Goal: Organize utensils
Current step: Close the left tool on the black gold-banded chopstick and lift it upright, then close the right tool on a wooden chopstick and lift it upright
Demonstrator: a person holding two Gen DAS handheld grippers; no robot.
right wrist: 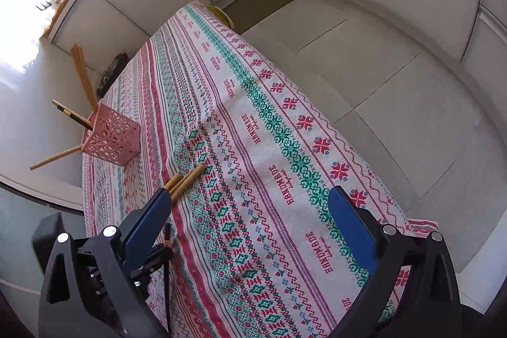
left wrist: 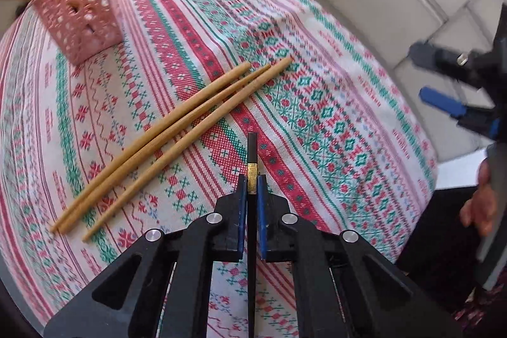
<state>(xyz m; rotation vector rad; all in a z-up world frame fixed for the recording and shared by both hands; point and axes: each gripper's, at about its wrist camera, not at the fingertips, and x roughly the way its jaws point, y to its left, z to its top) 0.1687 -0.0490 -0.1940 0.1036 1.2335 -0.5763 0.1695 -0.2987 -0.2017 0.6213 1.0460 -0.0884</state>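
Observation:
My left gripper (left wrist: 252,179) is shut on a black chopstick (left wrist: 252,148) with a gold band, which points away over the tablecloth. Just left of it, three bamboo chopsticks (left wrist: 171,141) lie side by side on the cloth. At the far left stands a pink perforated holder (left wrist: 79,21) with several chopsticks leaning out of it. My right gripper (right wrist: 252,195) hovers open over the table's right part with nothing between its blue pads. In the right wrist view the holder (right wrist: 111,138) is at the left and the bamboo chopsticks (right wrist: 187,179) show past the left finger.
A patterned red, green and white tablecloth (left wrist: 317,122) covers the table. Its right edge drops off to a pale tiled floor (right wrist: 396,68). A person's hand (left wrist: 478,205) shows at the right, behind my right gripper (left wrist: 443,84).

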